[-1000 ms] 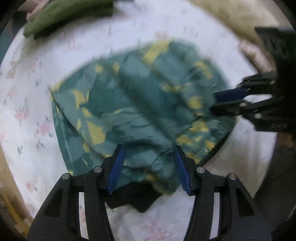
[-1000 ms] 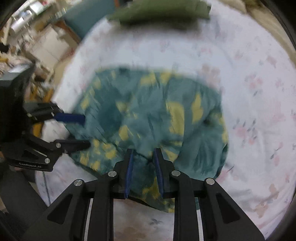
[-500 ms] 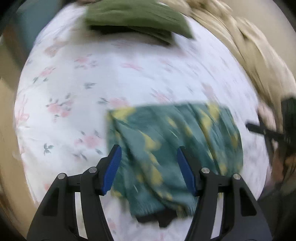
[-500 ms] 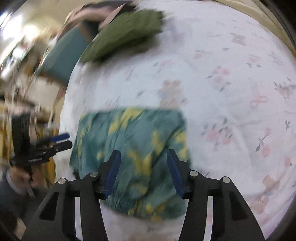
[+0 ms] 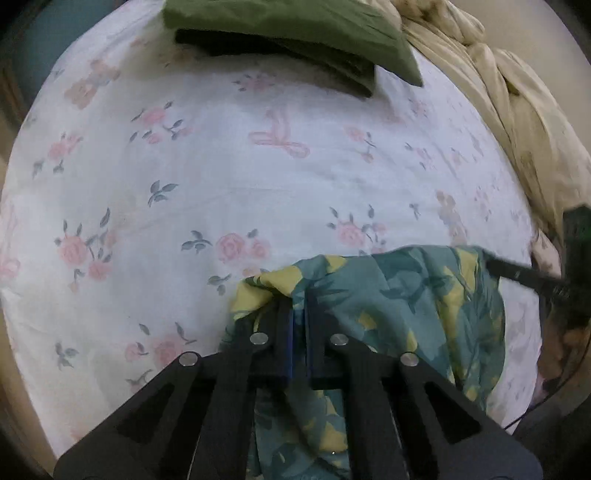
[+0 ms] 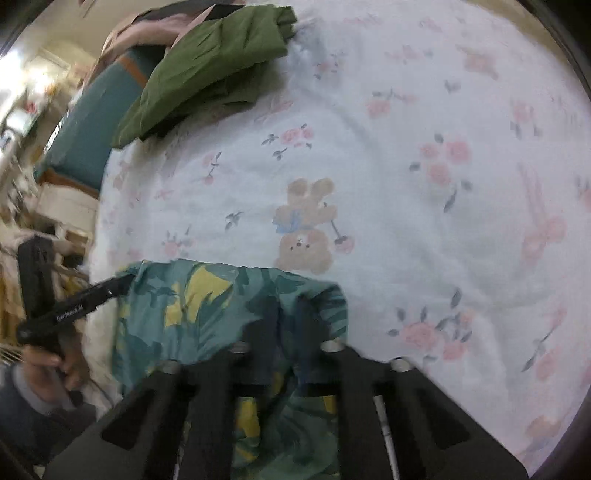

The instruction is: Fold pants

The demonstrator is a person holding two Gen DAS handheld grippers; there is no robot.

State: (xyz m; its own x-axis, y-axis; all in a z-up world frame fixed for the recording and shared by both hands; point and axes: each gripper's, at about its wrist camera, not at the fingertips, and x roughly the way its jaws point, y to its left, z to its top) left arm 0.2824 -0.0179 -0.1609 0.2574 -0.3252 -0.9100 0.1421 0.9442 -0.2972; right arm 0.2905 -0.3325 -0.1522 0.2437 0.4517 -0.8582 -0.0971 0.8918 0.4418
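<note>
The teal pants with yellow leaf print hang lifted between my two grippers above the floral bedsheet. My left gripper is shut on one upper corner of the pants; fabric drapes over its fingertips. My right gripper is shut on the other corner of the pants, its fingertips hidden under the cloth. Each gripper shows in the other's view: the right gripper at the pants' right edge, the left gripper at their left edge.
A folded olive-green garment lies at the far end of the bed, also in the right wrist view. A cream duvet is bunched along the right side. A teal headboard or chair and room clutter stand beyond the bed's left edge.
Both grippers opened, then closed again on the pants' top corners. The pants, earlier spread on the sheet, are now lifted and held stretched between the grippers nearer the bed's front edge.
</note>
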